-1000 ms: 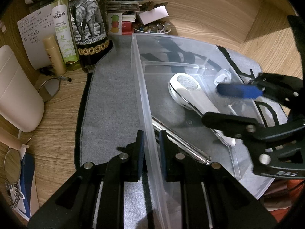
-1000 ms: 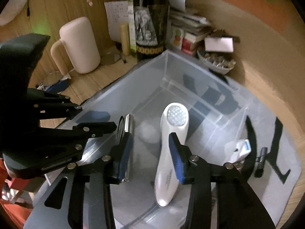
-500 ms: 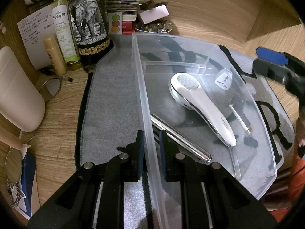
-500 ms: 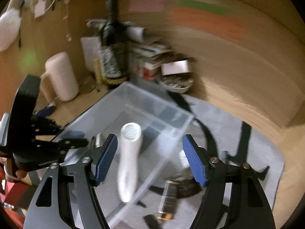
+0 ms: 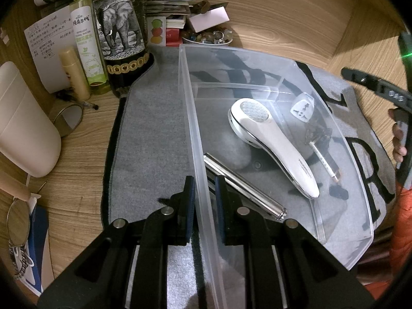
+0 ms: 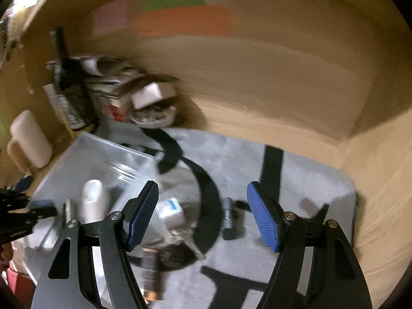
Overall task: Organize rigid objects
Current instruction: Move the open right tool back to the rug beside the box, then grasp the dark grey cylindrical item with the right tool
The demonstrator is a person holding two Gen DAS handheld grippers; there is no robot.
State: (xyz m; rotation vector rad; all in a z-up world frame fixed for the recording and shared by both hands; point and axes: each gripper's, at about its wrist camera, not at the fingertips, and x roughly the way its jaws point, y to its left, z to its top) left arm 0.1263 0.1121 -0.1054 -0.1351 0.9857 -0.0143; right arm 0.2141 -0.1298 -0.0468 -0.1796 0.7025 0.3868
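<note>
Right wrist view motion-blurred, items beside clear bin (image 6: 85, 154) indistinct, right gripper (image 6: 203, 216) agape

"FLORAL WATER" on green bottle (image 5: 87, 51)

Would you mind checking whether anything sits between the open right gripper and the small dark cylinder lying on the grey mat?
Nothing visible blocks it. The right hand-held gripper hangs open above the grey mat, and the small dark cylinder lies in the open between its fingers' lines. The white plug adapter and keys sit off to its left.

home desk | wine bottle (image 5: 121, 49); toner bottle (image 5: 86, 49); handwritten note (image 5: 47, 46)
</note>
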